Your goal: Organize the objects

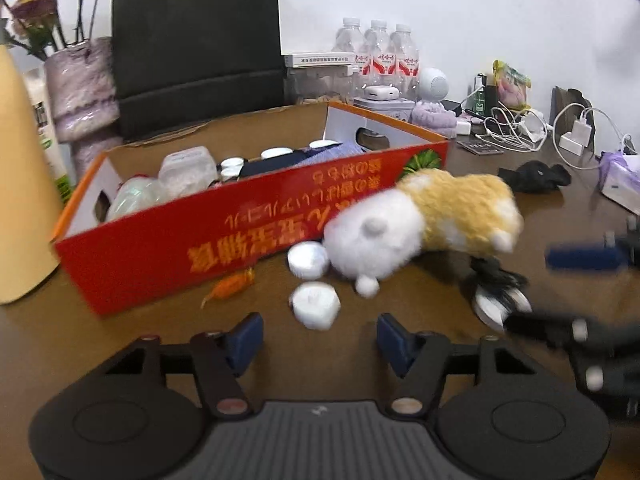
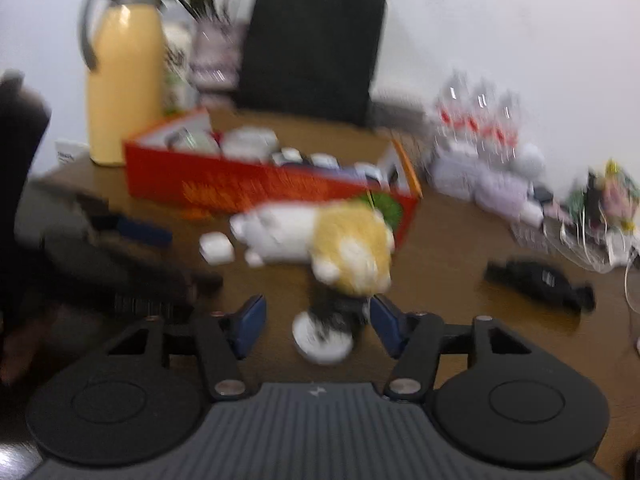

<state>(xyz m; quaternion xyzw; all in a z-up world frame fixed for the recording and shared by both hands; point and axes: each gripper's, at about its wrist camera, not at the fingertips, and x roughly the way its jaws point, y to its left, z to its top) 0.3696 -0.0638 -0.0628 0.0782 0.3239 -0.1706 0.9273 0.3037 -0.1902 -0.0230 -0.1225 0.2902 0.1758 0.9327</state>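
A red cardboard box (image 1: 240, 232) holding bottles and small jars stands on the brown table. Against its front lies a white and yellow plush toy (image 1: 420, 220) (image 2: 320, 236). Two white round packets (image 1: 308, 260) (image 1: 316, 306) and an orange candy (image 1: 230, 286) lie before the box. My left gripper (image 1: 320, 340) is open, the nearer packet just beyond its fingertips. My right gripper (image 2: 318, 326) is open around a white disc with a black tangle on it (image 2: 322, 336) (image 1: 496, 300); the blur hides any contact.
A yellow thermos (image 2: 124, 80) stands left of the box, a black paper bag (image 1: 196, 40) behind it. Water bottles (image 1: 378, 56), chargers and cables (image 1: 520, 132) crowd the back right. A black pouch (image 1: 536, 176) and a tissue pack (image 1: 620, 184) lie at the right.
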